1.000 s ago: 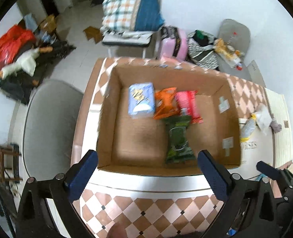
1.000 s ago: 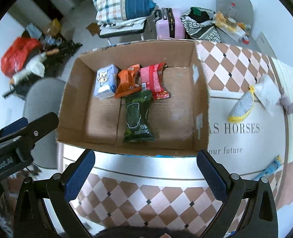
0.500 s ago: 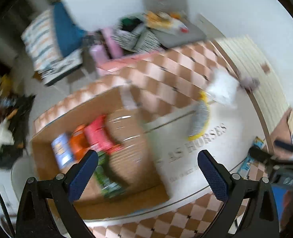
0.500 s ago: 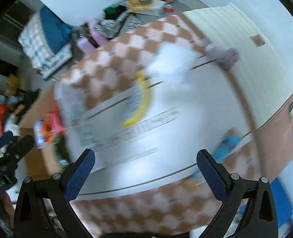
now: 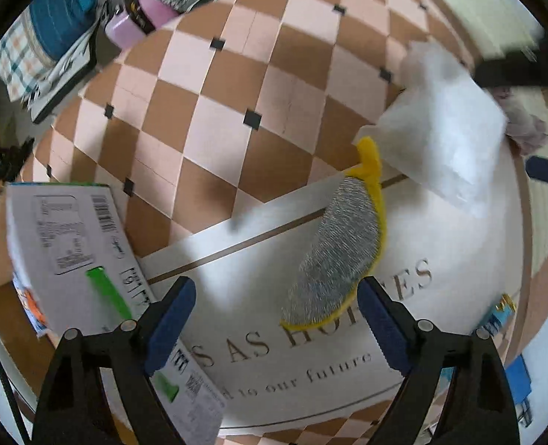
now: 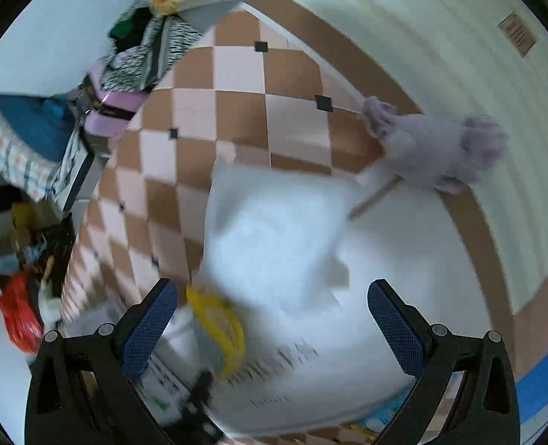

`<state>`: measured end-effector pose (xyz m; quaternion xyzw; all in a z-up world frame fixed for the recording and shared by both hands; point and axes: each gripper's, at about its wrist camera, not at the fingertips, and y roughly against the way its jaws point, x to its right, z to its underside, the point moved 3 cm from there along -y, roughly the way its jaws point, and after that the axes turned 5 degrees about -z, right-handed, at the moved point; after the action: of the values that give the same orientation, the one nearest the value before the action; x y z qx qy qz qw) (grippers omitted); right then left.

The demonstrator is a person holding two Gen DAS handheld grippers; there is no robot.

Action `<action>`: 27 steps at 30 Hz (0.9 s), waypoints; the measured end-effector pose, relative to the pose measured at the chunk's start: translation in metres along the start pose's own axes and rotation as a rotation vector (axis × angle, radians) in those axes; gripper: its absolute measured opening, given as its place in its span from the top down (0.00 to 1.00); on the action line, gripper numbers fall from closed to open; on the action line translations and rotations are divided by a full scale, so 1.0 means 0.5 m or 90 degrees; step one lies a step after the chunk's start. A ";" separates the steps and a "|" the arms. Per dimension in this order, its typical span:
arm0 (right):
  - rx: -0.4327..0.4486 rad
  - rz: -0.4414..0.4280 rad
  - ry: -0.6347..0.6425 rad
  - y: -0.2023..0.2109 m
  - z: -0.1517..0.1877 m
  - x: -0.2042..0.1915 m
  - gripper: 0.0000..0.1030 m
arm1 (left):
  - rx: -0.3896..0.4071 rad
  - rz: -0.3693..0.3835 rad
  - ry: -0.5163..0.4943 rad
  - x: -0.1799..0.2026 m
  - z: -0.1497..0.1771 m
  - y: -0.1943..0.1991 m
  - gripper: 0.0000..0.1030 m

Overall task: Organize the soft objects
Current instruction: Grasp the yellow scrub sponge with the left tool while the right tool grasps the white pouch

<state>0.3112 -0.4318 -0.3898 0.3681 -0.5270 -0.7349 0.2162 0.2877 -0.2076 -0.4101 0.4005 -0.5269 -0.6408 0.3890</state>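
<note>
Scrubber point(image 5: 338, 250) lengthwise, yellow tip away

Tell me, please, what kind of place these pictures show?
Probably a lived-in room of a home, used partly for storage. A checkered tablecloth covers the work table, and behind it stand a pink suitcase and a folded plaid quilt, with clutter on the floor.

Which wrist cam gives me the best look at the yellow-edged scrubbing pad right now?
Left wrist. The scrubbing pad lies whole and fairly sharp on the white mat, ahead of the open left gripper. In the right wrist view it is blurred and partly covered by the white bag.
</note>
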 end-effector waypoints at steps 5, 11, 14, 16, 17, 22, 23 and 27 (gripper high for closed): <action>-0.041 0.034 -0.004 -0.089 -0.050 -0.008 0.00 | -0.024 0.015 0.014 0.012 0.001 -0.032 0.13; -0.121 0.103 0.213 -0.122 -0.005 -0.014 0.04 | -0.025 0.026 -0.023 0.050 -0.003 -0.032 0.13; -0.121 0.141 0.283 -0.117 0.026 0.008 0.04 | -0.041 0.042 -0.043 0.075 -0.004 -0.045 0.13; -0.116 0.138 0.269 -0.110 0.033 0.022 0.04 | -0.050 0.036 -0.060 0.096 -0.004 -0.056 0.13; -0.113 0.126 0.261 -0.106 0.034 0.026 0.04 | -0.053 0.032 -0.068 0.107 -0.004 -0.062 0.13; -0.109 0.110 0.246 -0.108 0.032 0.026 0.04 | -0.071 0.027 -0.086 0.145 0.005 -0.087 0.13; -0.107 0.111 0.244 -0.108 0.028 0.023 0.04 | -0.071 0.030 -0.077 0.144 0.005 -0.090 0.19; -0.105 0.109 0.217 -0.117 0.020 0.018 0.04 | -0.047 0.016 -0.056 0.138 0.006 -0.080 0.50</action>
<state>0.3018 -0.4113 -0.4452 0.4221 -0.4500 -0.6817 0.3931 0.2560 -0.2643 -0.4566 0.3511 -0.5245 -0.6716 0.3880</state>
